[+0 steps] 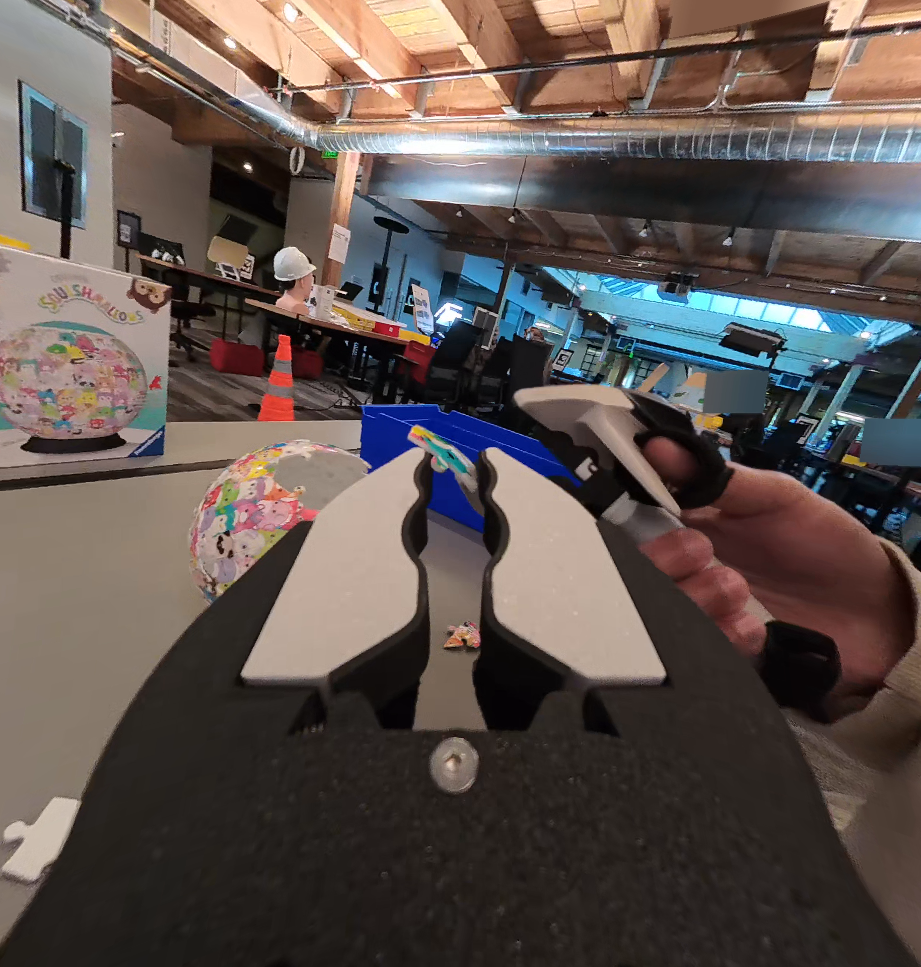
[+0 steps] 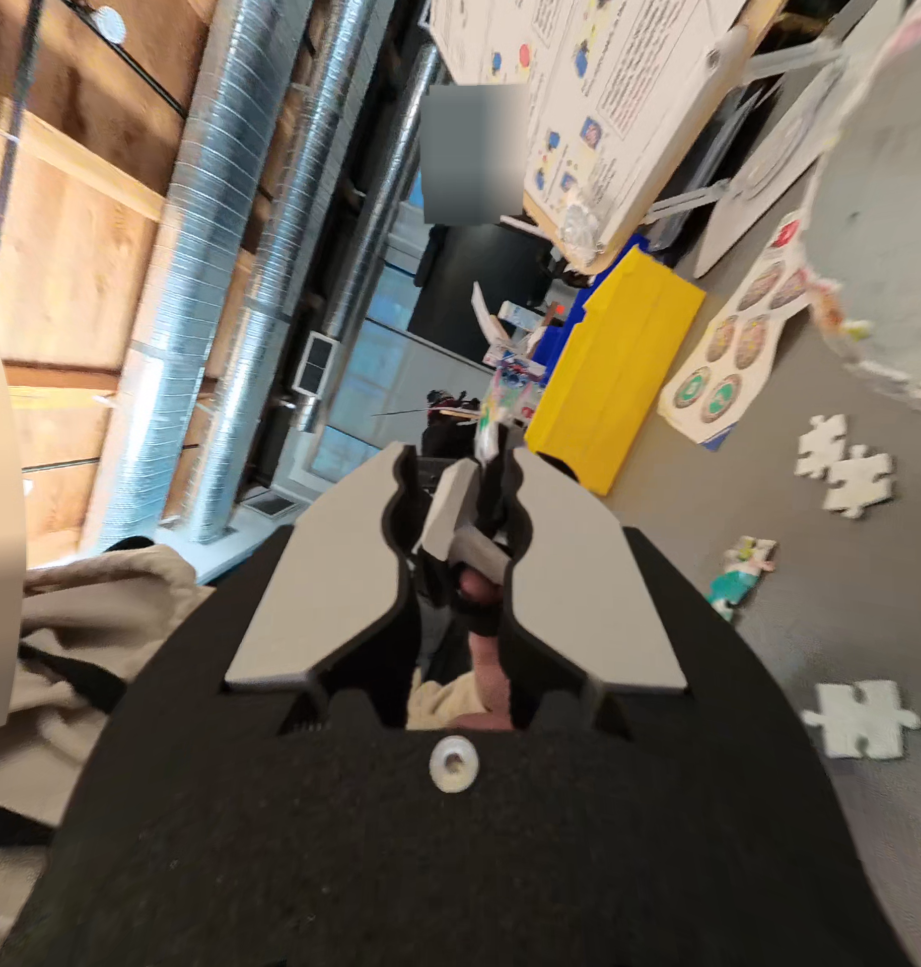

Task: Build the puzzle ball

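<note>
My left gripper (image 1: 454,460) is shut on a colourful puzzle piece (image 1: 440,445), held edge-on at the fingertips above the grey table. The partly built puzzle ball (image 1: 249,523) sits just to its left, with an open gap at the top showing the grey inside. My right gripper (image 2: 463,460) is open and empty. Past its fingers I see the left gripper (image 2: 487,465) with the piece (image 2: 492,418) sticking out of it. In the left wrist view the right gripper (image 1: 531,405) hovers to the right of the piece, held by a hand. The ball (image 2: 866,209) is blurred at upper right.
A blue bin (image 1: 411,434) stands behind the ball and the puzzle box (image 1: 71,366) at far left. A yellow bin (image 2: 615,377) and an instruction sheet (image 2: 730,356) lie nearby. Loose pieces lie on the table: face-down white ones (image 2: 845,471) (image 2: 861,724) (image 1: 39,842), colourful ones (image 2: 740,575) (image 1: 463,636).
</note>
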Tool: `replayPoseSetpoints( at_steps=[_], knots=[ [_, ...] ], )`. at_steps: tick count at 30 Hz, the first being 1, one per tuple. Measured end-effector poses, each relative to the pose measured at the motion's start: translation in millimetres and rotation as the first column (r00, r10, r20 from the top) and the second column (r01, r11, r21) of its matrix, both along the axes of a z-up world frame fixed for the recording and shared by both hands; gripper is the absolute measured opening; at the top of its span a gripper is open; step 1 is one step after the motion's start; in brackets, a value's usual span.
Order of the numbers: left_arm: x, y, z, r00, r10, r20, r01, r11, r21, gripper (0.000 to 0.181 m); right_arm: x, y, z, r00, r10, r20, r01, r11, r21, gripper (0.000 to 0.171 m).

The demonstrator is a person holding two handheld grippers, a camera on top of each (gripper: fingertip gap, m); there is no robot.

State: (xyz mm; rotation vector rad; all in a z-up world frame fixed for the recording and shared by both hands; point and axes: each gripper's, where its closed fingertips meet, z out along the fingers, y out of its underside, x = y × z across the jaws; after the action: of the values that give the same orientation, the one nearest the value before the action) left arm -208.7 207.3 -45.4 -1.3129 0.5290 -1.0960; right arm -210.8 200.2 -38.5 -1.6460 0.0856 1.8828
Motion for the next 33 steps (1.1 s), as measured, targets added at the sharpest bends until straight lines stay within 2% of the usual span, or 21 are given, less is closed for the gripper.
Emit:
replayPoseSetpoints(
  at_steps=[3, 4, 7, 13, 15, 18, 20, 24, 25, 28, 30, 33],
  knots=[
    [0, -5, 1, 0.999, -0.031, 0.018, 0.032, 1.0, -0.002, 0.014, 0, 2, 1, 1.0, 0.002, -0.024, -0.003, 1.0, -0.012, 0.017],
    [0, -8, 1, 0.998, -0.054, 0.018, 0.054, 0.999, 0.004, 0.002, 0, 4, 0, 1.0, -0.005, -0.022, 0.005, 1.0, -0.014, 0.014],
    [-3, -7, 1, 0.999, -0.043, 0.025, 0.043, 0.999, -0.006, 0.002, -2, 3, -2, 0.999, 0.02, -0.037, -0.021, 1.0, -0.017, 0.0],
    [-5, -6, 1, 0.982, -0.127, 0.139, 0.146, 0.98, -0.138, 0.002, -4, 4, -10, 0.999, 0.024, 0.023, -0.024, 1.0, 0.016, 0.0],
    [-7, -6, 4, 0.96, -0.166, 0.224, 0.211, 0.958, -0.195, 0.002, -2, 8, -18, 0.998, -0.001, 0.063, -0.003, 0.999, 0.053, 0.009],
    [-5, -7, 4, 0.933, -0.196, 0.303, 0.271, 0.935, -0.23, 0.002, -6, 3, -13, 0.999, 0.032, 0.026, -0.035, 0.993, 0.113, 0.01],
    [-3, -7, 3, 0.925, -0.199, 0.323, 0.284, 0.929, -0.24, 0.002, -8, 1, -6, 0.999, 0.038, -0.004, -0.037, 0.989, 0.145, 0.01],
    [1, -7, 1, 0.919, -0.199, 0.34, 0.294, 0.92, -0.258, 0.002, -5, 2, -11, 0.999, 0.041, 0.031, -0.045, 0.989, 0.142, 0.002],
    [2, -8, 0, 0.921, -0.213, 0.326, 0.303, 0.918, -0.257, 0.003, -4, 2, -11, 0.998, 0.054, 0.045, -0.06, 0.988, 0.14, 0.002],
    [-3, -5, -3, 0.916, -0.271, 0.297, 0.356, 0.889, -0.287, 0.025, 11, 8, -9, 0.988, 0.102, 0.114, -0.117, 0.984, 0.133, 0.002],
    [-10, 0, -3, 0.903, -0.328, 0.277, 0.409, 0.855, -0.32, 0.03, 16, 7, -15, 0.947, 0.203, 0.25, -0.238, 0.964, 0.118, 0.002],
    [-10, -3, -5, 0.875, -0.458, 0.16, 0.484, 0.809, -0.333, 0.029, 13, -11, -28, 0.792, 0.385, 0.474, -0.475, 0.876, 0.082, 0.002]
  ],
)
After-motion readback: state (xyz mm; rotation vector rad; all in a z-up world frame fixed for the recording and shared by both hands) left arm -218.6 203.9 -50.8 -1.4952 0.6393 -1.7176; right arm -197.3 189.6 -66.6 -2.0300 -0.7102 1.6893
